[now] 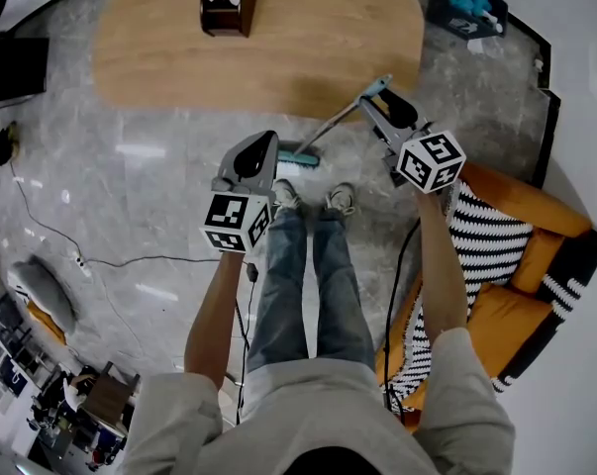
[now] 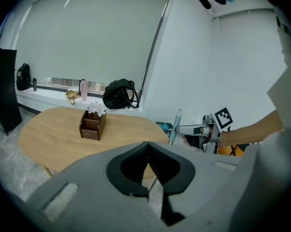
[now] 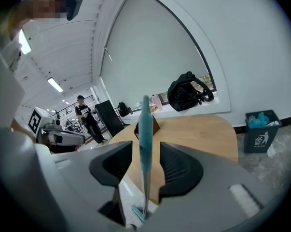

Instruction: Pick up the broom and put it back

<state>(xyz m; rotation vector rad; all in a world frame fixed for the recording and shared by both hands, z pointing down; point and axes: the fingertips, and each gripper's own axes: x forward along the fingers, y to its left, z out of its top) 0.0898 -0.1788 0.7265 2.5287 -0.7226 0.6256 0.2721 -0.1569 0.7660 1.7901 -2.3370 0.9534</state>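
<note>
From my end I see a pale grey short-sleeved shirt point(image 1: 328, 414), blue jeans point(image 1: 313, 285) and light trainers point(image 1: 340, 199). The left tongs point(image 1: 266, 140) and right tongs point(image 1: 372, 93) are grey with black ribbed pads point(image 3: 181, 166); each of the 2 carries a white cube point(image 1: 237, 223) with black square markers.

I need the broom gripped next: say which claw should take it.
Right. The broom handle stands between the open jaws of the right claw, touching neither; the left claw is shut and away from it.

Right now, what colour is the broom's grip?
The broom grip is teal; right gripper view shows it best.
</note>
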